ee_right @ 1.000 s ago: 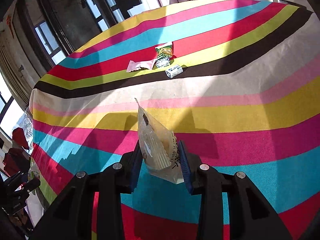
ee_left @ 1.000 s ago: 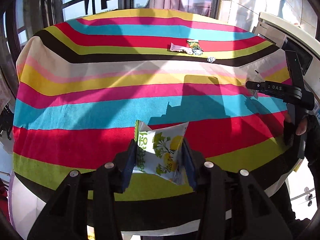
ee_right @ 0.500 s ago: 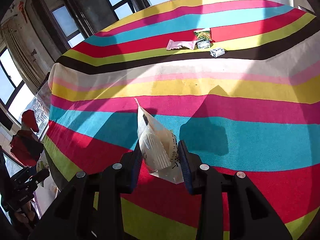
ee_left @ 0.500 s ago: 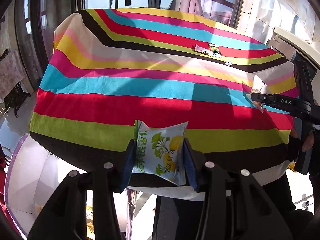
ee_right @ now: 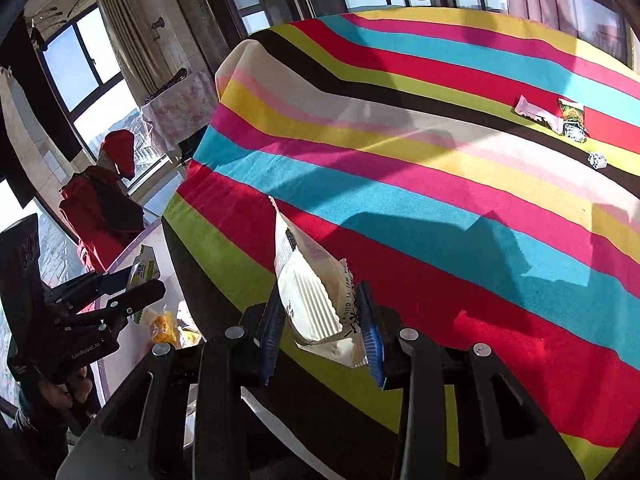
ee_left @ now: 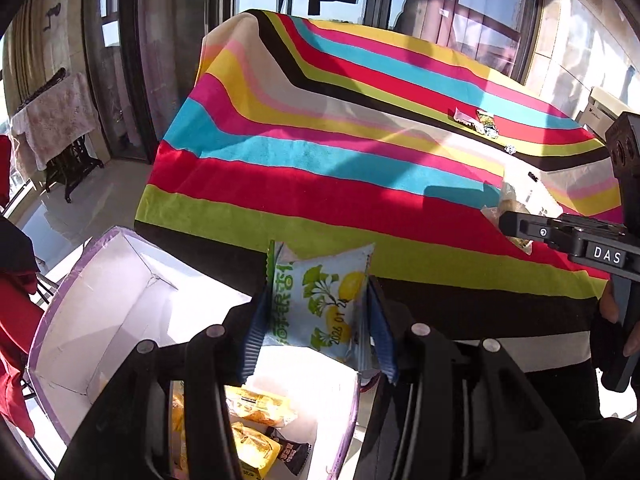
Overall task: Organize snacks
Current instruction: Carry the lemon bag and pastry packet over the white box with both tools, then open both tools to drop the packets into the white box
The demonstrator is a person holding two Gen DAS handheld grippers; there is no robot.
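My left gripper [ee_left: 318, 332] is shut on a light blue and green snack packet [ee_left: 320, 304] and holds it above an open white box [ee_left: 100, 300] beside the table. Yellow and dark snack packs [ee_left: 252, 432] lie in the box. My right gripper [ee_right: 322, 334] is shut on a clear white snack bag [ee_right: 316, 292] above the table's near edge. The left gripper also shows in the right wrist view [ee_right: 120, 284], over the box. The right gripper shows at the right of the left wrist view [ee_left: 516, 226].
The table wears a striped cloth [ee_right: 440, 184]. At its far side lie a pink wrapper [ee_right: 538, 114], a green packet [ee_right: 573, 116] and a small white candy [ee_right: 597, 159]. A red garment [ee_right: 104, 204] and a covered stand [ee_left: 52, 120] are by the windows.
Both grippers have pulled back and swung left off the table, each still holding its snack. The left gripper now hangs over the white box on the floor side.
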